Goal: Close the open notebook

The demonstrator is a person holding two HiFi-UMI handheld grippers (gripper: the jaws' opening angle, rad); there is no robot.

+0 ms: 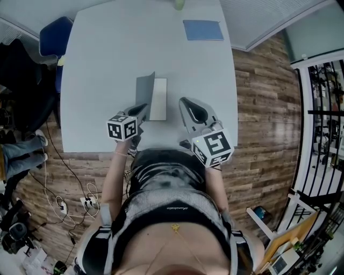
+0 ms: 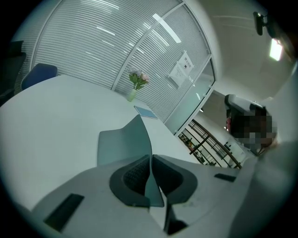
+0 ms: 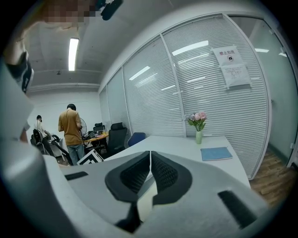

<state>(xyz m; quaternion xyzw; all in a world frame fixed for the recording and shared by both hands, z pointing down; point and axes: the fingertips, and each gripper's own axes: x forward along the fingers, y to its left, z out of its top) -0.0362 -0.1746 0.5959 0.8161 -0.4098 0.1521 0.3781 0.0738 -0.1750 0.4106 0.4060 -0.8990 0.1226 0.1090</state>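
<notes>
The notebook (image 1: 158, 99) lies near the front of the grey-white table (image 1: 97, 64), its white page flat. Its grey cover (image 1: 144, 89) stands lifted on the left side. My left gripper (image 1: 142, 111) is shut on the lower edge of that cover. In the left gripper view the cover (image 2: 122, 143) rises as a bent grey sheet from between the left gripper's (image 2: 151, 161) pinched jaws. My right gripper (image 1: 183, 102) hovers just right of the notebook, apart from it. Seen in its own view, the right gripper (image 3: 150, 156) is shut with nothing held.
A blue notebook (image 1: 203, 30) lies at the table's far right, with a vase of flowers (image 1: 179, 4) at the far edge. A blue chair (image 1: 54, 37) stands at the left. A person in an orange shirt (image 3: 71, 130) stands in the room beyond.
</notes>
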